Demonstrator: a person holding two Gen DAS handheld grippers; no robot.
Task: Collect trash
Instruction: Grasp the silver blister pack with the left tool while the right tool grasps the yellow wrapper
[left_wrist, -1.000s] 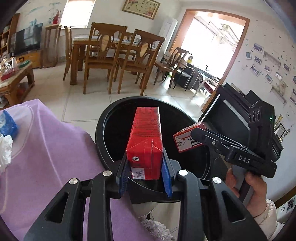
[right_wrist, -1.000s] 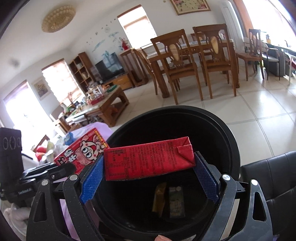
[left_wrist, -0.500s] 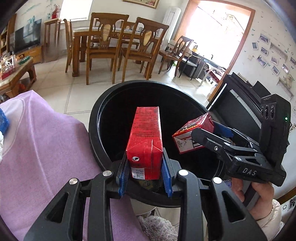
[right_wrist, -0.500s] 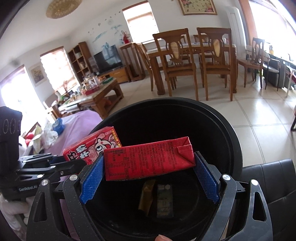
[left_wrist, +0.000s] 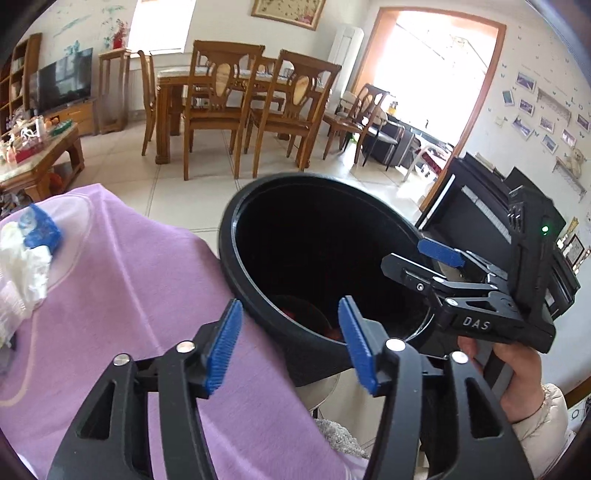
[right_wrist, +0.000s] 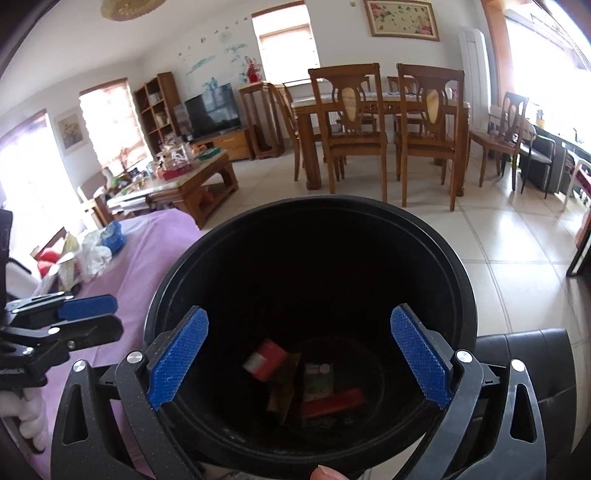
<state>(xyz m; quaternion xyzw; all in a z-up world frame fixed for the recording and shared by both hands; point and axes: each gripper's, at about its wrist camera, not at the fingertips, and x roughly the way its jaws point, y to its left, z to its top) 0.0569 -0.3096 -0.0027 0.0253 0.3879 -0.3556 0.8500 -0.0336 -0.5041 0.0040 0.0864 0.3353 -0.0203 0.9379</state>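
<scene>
A black round trash bin (right_wrist: 458, 295) stands beside a purple-covered table (left_wrist: 122, 288); it also shows in the left wrist view (left_wrist: 236, 251). Two red cartons (right_wrist: 264, 360) (right_wrist: 332, 402) lie at its bottom with other flat wrappers. My left gripper (left_wrist: 290, 343) is open and empty at the bin's near rim. My right gripper (right_wrist: 299, 354) is open and empty over the bin mouth; it shows in the left wrist view (left_wrist: 424, 258) at the bin's right side. White crumpled paper and a blue wrapper (left_wrist: 33, 236) lie on the table's left.
More trash, a white bag and a blue wrapper (right_wrist: 99, 243), sits on the table's far end. A black piano (left_wrist: 491, 221) stands right of the bin. Wooden dining chairs (right_wrist: 369, 129) and a coffee table (right_wrist: 184, 181) stand beyond on the tiled floor.
Both grippers have opened and let go of their red cartons, which now lie at the bottom of the bin. The left gripper has drawn back toward the table.
</scene>
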